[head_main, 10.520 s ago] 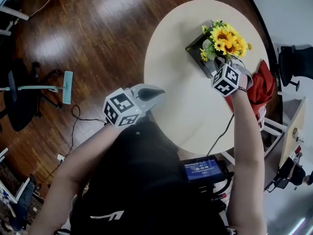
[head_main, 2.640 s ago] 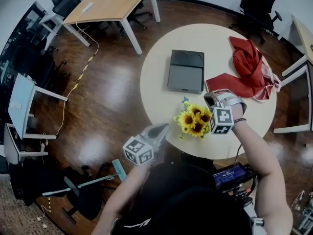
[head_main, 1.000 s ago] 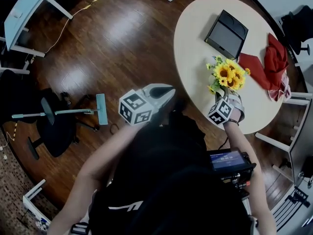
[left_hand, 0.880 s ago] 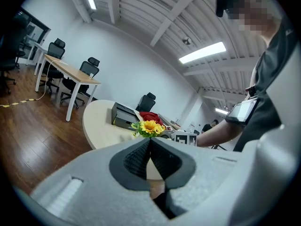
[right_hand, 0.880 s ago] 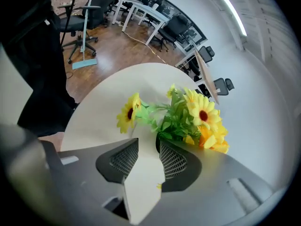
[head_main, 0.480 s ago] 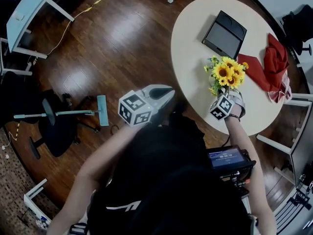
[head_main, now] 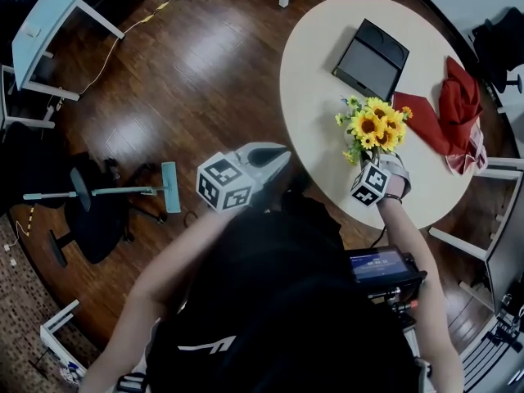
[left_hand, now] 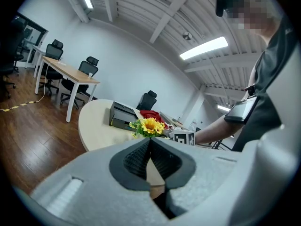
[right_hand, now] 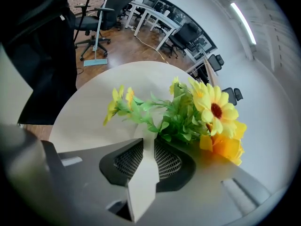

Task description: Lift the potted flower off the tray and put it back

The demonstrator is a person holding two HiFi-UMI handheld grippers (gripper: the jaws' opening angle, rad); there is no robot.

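Note:
The potted flower [head_main: 372,127], yellow sunflowers in a white pot, stands on the round table [head_main: 315,97] near its front edge, apart from the dark tray [head_main: 370,49] farther back. My right gripper [head_main: 375,169] reaches down under the blooms. In the right gripper view its jaws [right_hand: 145,147] are closing, and the pot's white rim [right_hand: 141,182] fills the gap between the pads. My left gripper [head_main: 274,154] hangs off the table to the left with its jaws [left_hand: 149,142] shut on nothing.
A red cloth [head_main: 450,113] lies at the table's right side, beside the tray [left_hand: 121,116]. Dark wooden floor surrounds the table. Office chairs and desks [head_main: 41,23] stand off to the left and behind.
Ten seconds ago the flower stood on the tray; it now stands on the table's near side. Over the last second the right gripper has settled at the pot. The left has barely moved.

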